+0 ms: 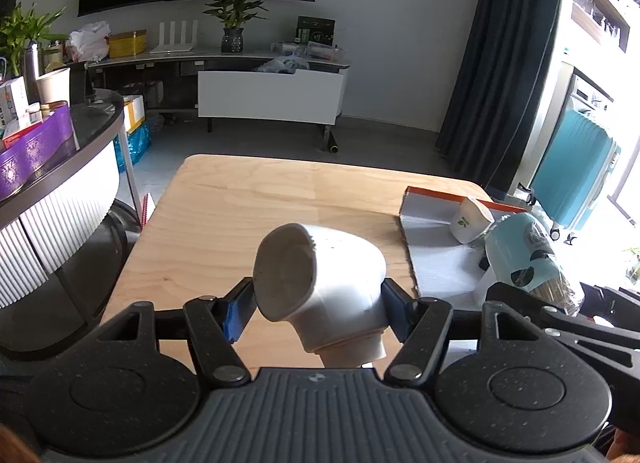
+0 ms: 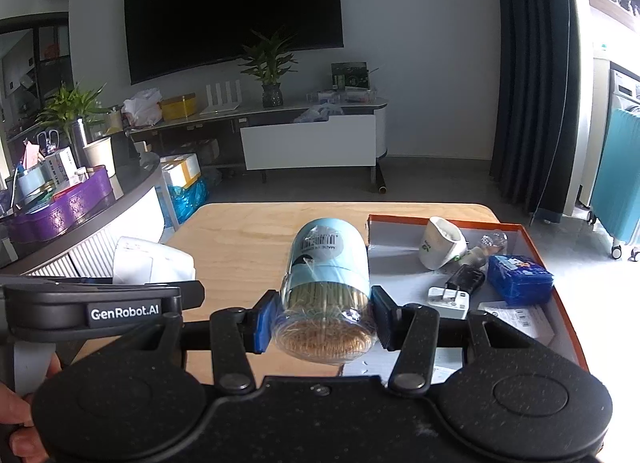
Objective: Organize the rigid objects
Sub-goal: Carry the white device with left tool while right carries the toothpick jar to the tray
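white hair dryer (image 1: 324, 275), pale blue toothpick jar (image 2: 328, 263), orange-rimmed grey box (image 2: 560, 263), light wood table (image 1: 240, 207)

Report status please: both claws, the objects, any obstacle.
Left claw shut on white device. Right claw shut on toothpick jar, above wooden table. Orange-rimmed box on the right already holds several items; no obstacle seen.

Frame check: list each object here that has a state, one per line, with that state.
left gripper: jaws shut on the white hair dryer, held above the table.
right gripper: jaws shut on the toothpick jar, lying sideways, cap pointing away.
orange-rimmed box: open, lid off, items inside.
white cup: tipped on its side in the box.
blue case: closed, in the box.
white charger: unplugged, in the box.
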Available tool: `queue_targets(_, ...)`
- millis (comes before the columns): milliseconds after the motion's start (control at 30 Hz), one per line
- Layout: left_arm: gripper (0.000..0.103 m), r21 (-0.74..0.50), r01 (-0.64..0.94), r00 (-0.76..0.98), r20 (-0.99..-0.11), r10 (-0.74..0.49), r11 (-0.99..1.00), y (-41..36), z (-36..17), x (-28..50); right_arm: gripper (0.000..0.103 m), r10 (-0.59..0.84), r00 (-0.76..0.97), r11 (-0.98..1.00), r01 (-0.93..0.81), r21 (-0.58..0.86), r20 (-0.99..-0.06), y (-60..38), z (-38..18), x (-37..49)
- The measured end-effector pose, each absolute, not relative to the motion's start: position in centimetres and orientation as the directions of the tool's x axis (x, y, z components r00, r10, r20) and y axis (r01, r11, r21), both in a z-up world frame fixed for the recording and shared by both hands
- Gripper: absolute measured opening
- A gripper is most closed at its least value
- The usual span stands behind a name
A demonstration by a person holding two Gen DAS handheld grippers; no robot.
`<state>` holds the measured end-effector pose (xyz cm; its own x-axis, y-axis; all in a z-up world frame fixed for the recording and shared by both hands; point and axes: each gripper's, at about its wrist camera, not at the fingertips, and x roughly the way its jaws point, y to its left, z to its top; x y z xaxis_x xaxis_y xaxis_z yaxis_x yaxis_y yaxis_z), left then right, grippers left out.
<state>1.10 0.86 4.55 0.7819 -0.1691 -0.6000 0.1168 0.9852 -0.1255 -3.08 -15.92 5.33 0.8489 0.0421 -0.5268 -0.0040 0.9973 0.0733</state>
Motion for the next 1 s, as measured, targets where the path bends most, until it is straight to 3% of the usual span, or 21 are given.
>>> queue_targets(1000,0.068,-0.143,0.253,0.753,-0.592,-0.288,0.957,-4.6,6.0,1.6,0.059,-0.080,0.861,0.988,0.135,0.073,-0.503,-21.0,6.6,-4.7)
